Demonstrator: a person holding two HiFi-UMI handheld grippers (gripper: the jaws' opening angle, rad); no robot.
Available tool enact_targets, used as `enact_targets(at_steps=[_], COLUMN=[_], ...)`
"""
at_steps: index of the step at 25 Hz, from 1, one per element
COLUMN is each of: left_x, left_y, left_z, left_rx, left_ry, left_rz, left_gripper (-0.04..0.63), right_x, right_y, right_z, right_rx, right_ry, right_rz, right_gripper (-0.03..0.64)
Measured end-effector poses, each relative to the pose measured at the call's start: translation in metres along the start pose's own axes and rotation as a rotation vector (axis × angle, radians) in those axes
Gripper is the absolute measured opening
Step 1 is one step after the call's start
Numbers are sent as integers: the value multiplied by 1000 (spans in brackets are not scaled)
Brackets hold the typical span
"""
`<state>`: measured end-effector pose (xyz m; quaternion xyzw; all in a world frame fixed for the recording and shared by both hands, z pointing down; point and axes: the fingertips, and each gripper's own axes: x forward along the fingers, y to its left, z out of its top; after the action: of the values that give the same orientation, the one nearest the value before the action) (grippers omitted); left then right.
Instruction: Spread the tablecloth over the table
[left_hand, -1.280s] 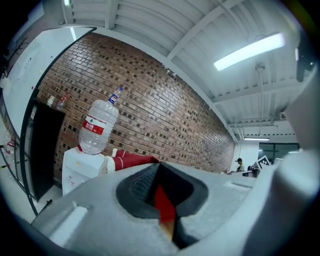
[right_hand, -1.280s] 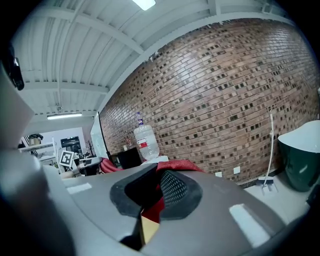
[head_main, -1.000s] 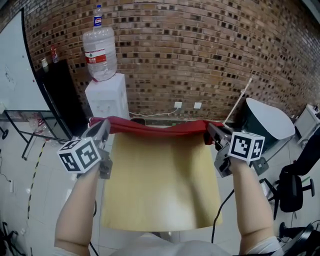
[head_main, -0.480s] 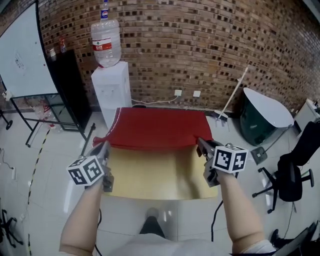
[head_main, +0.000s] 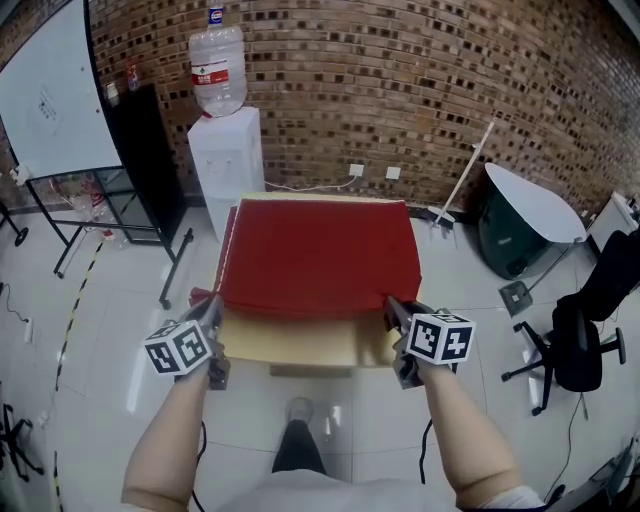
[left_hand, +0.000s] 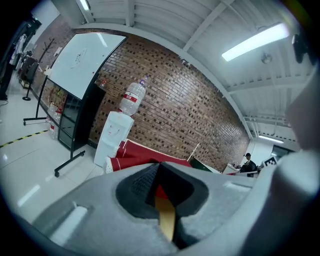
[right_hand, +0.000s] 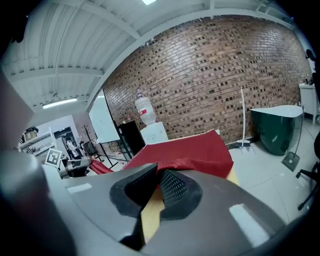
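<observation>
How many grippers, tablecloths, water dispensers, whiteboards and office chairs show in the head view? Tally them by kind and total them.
Grippers: 2, the left gripper and the right gripper
Tablecloth: 1
Water dispenser: 1
Whiteboard: 1
Office chair: 1
Total: 6

Forearms stretched forward, left tool (head_main: 211, 312) and right tool (head_main: 392, 310) tilted slightly down; jaws clamped on tablecloth (head_main: 315, 255)

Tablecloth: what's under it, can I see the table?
No tabletop shows: the red tablecloth covers it. Only the cloth's tan underside shows along the near edge, where the left gripper and right gripper are shut on it.
</observation>
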<state>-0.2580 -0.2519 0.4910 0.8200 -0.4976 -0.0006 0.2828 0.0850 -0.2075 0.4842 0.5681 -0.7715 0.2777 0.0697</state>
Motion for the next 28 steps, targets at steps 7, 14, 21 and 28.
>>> enact_targets(at_steps=[7,14,21,28], left_x=[-20,-39,-58,-75], left_y=[5,20,34,36], left_z=[-39,-69,-99,-128], left_rx=[-38,-56,-98,-118], left_ry=[46,88,115,157], left_rz=[23,53,98,119], left_gripper=[6,6,6,52], right_x=[-15,-23,-33,-49], right_y=[1,8,15,12], right_z=[-33,-73,-110,-143], right_rx=[30,67,63,83], right_ry=[48,100,144,164], right_rz=[-1,-2,1,29], right_gripper=[5,5,6,81])
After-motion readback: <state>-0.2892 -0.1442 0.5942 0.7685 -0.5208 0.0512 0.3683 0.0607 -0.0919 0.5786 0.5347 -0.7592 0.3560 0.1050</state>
